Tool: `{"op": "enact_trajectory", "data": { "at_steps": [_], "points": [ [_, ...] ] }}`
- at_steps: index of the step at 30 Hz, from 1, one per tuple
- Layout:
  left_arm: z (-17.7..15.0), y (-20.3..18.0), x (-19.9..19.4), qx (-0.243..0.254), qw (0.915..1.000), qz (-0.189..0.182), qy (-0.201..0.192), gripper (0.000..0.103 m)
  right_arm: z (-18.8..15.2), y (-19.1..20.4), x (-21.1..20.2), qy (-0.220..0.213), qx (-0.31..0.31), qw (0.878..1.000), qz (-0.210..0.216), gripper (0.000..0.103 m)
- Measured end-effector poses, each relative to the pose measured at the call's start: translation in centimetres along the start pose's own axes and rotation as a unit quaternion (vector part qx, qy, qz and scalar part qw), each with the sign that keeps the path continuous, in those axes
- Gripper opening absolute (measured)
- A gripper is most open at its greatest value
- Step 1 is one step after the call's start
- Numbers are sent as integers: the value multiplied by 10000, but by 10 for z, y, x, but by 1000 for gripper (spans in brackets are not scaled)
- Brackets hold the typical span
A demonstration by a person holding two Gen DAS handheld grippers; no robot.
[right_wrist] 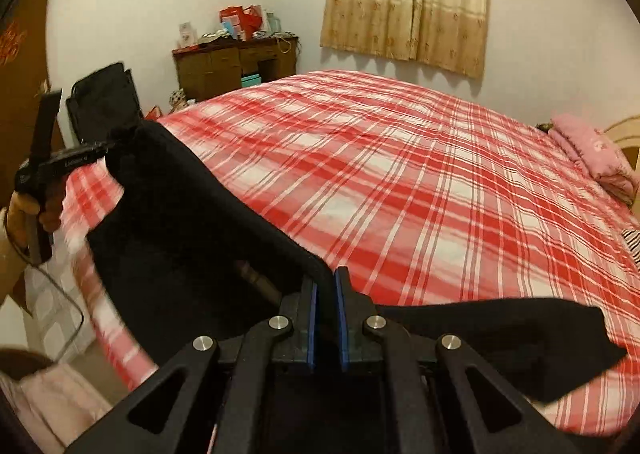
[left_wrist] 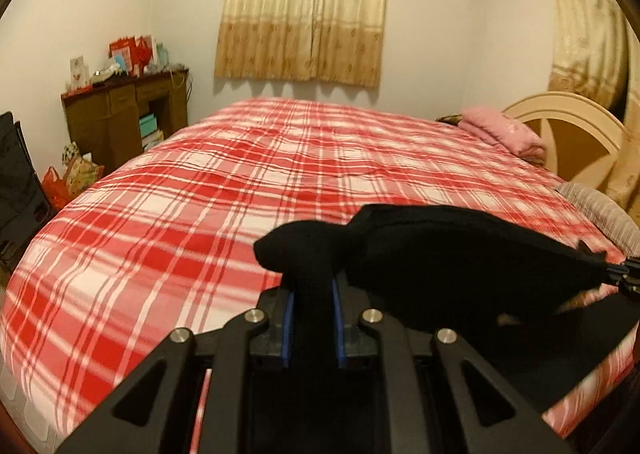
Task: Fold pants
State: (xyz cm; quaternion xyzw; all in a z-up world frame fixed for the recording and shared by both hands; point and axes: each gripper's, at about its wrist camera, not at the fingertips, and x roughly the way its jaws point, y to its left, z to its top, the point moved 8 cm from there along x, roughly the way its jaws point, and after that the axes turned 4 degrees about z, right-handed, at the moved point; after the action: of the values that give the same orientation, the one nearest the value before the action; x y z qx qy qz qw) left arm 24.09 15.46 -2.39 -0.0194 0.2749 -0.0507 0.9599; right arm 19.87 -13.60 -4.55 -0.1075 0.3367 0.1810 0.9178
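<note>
The black pants (left_wrist: 460, 254) hang stretched between both grippers above the red and white plaid bed (left_wrist: 192, 197). In the left wrist view my left gripper (left_wrist: 313, 290) is shut on a bunched corner of the fabric between its blue pads (left_wrist: 289, 318). The right gripper's tip (left_wrist: 619, 278) pinches the far end at the right edge. In the right wrist view my right gripper (right_wrist: 326, 288) is shut on the pants' edge (right_wrist: 180, 221). A loose part of the pants drapes to the right. The left gripper (right_wrist: 106, 151), held by a hand (right_wrist: 24, 209), grips the other corner at left.
A pink folded blanket (left_wrist: 504, 131) lies by the cream headboard (left_wrist: 576, 133). A brown desk (left_wrist: 124, 117) piled with boxes stands in the far corner, with bags (left_wrist: 68, 177) on the floor and a black case (left_wrist: 16, 181) beside it. Curtains (left_wrist: 304, 9) hang behind.
</note>
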Motion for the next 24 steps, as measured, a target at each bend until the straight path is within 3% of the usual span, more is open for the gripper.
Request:
{"op": "enact_trajectory", "data": {
  "at_steps": [3, 6, 10, 12, 13, 14, 15, 16, 17, 21, 24],
  "points": [
    [-29, -1, -7, 198, 9998, -3, -8, 18, -35, 21, 0, 109, -245, 9995, -151, 9],
    [-64, 4, -2, 245, 9994, 116, 229, 31, -68, 37, 12, 232, -403, 9986, -260, 9],
    [-98, 17, -1, -54, 9982, 312, 512, 62, -99, 45, 29, 298, -442, 9971, -548, 9],
    [-108, 25, -7, -241, 9975, 342, 565, 67, -113, 45, 38, 479, -222, 9970, -559, 12],
    [-112, 28, -10, -238, 9973, 353, 604, 72, -115, 45, 40, 498, -114, 9975, -493, 20],
    [-112, 31, -13, -169, 9970, 369, 652, 75, -117, 47, 38, 433, -6, 9984, -366, 35],
    [-119, 35, -19, -115, 9970, 389, 666, 75, -115, 50, 34, 363, 102, 9991, -191, 43],
    [-118, 39, -23, -73, 9968, 421, 680, 76, -114, 53, 30, 322, 157, 9993, -61, 59],
    [-118, 43, -29, -59, 9966, 446, 689, 76, -112, 56, 27, 278, 180, 9994, 40, 68],
    [-122, 52, -46, -33, 9963, 478, 712, 76, -95, 73, 10, 35, 188, 9989, 422, 69],
    [-120, 39, -50, -295, 9957, -99, 869, 76, -71, 87, 8, -138, 298, 9960, 827, 69]
  ]
}}
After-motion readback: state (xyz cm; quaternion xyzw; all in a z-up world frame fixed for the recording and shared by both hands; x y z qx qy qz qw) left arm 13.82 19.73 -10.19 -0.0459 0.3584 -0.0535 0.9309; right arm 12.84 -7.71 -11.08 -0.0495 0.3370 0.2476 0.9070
